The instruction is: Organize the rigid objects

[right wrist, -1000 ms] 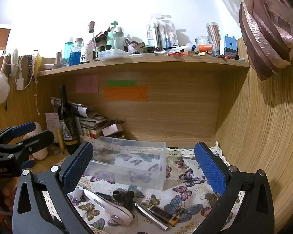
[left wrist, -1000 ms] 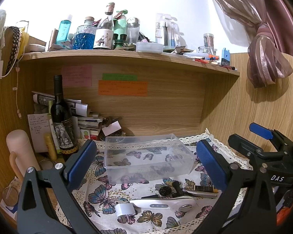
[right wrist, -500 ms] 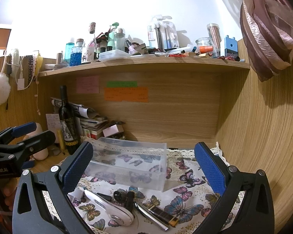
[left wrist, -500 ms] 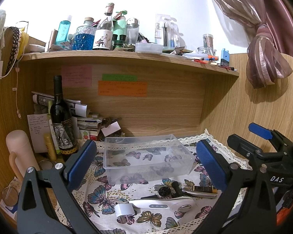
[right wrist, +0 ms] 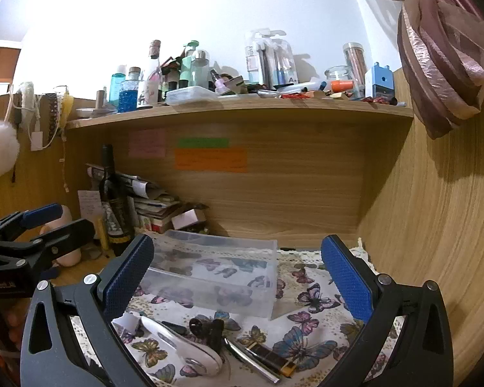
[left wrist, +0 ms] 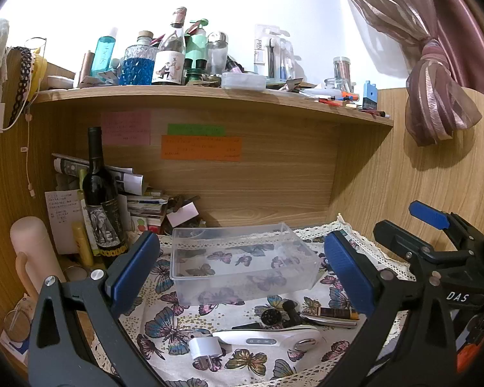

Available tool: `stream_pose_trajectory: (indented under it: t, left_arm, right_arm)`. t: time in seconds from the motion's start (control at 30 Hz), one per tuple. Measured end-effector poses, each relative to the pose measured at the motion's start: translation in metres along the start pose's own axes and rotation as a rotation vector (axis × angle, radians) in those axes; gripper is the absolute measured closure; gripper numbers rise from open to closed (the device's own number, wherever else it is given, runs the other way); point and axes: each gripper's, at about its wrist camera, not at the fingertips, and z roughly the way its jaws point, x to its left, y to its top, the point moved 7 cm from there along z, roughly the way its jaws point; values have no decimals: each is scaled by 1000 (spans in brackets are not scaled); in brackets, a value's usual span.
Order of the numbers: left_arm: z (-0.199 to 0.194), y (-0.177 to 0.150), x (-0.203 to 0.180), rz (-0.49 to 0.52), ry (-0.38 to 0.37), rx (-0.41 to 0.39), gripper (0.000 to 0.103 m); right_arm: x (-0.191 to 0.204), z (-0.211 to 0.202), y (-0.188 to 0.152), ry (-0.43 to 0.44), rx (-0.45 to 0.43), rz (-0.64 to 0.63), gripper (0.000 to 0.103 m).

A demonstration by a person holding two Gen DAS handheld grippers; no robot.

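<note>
A clear plastic bin [left wrist: 242, 267] stands empty on the butterfly cloth [left wrist: 164, 322]; it also shows in the right wrist view [right wrist: 216, 277]. In front of it lie a white handheld device [left wrist: 267, 338], a white plug adapter [left wrist: 205, 350], a black clip [left wrist: 280, 312] and a brown-and-metal folding tool [left wrist: 332, 314]. My left gripper [left wrist: 242, 274] is open and empty, above and short of these items. My right gripper [right wrist: 237, 277] is open and empty, with the white device [right wrist: 190, 348], the black clip [right wrist: 206, 329] and the folding tool [right wrist: 267, 358] below it.
A dark wine bottle [left wrist: 100, 200], stacked papers [left wrist: 138, 200] and a pink flask [left wrist: 32, 258] crowd the left of the desk. The shelf [left wrist: 209, 93] above holds several bottles. A wooden side panel [right wrist: 435, 242] closes the right. A tied curtain [left wrist: 435, 96] hangs there.
</note>
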Motion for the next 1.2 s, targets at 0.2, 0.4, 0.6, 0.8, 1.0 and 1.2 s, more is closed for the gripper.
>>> stream_pose_trajectory:
  t: [0.2,0.4,0.6,0.8,1.0,1.2]
  left_arm:
    - [0,-1,0,-4,4,0,0]
    - [10,-15,14,-32,27,55,0]
    - [23,-45,43,-81,54,152,2]
    - [40,-80,63,-125,74,272,18]
    - [56,-111,65,-130,77,364,25]
    - [74,-139,62,-145,61,464,33]
  right_arm:
    - [-2,1,0,-11,-2,11,0]
    - [-14,9,-13,-25,32,44,0]
    - [-32,26,-44,-52,131,49,2]
    - [-37,45,-80,-37,264,22,19]
    - [-39,64,-116,3,403,21,37]
    - [-45,80,-144,55,518,53,54]
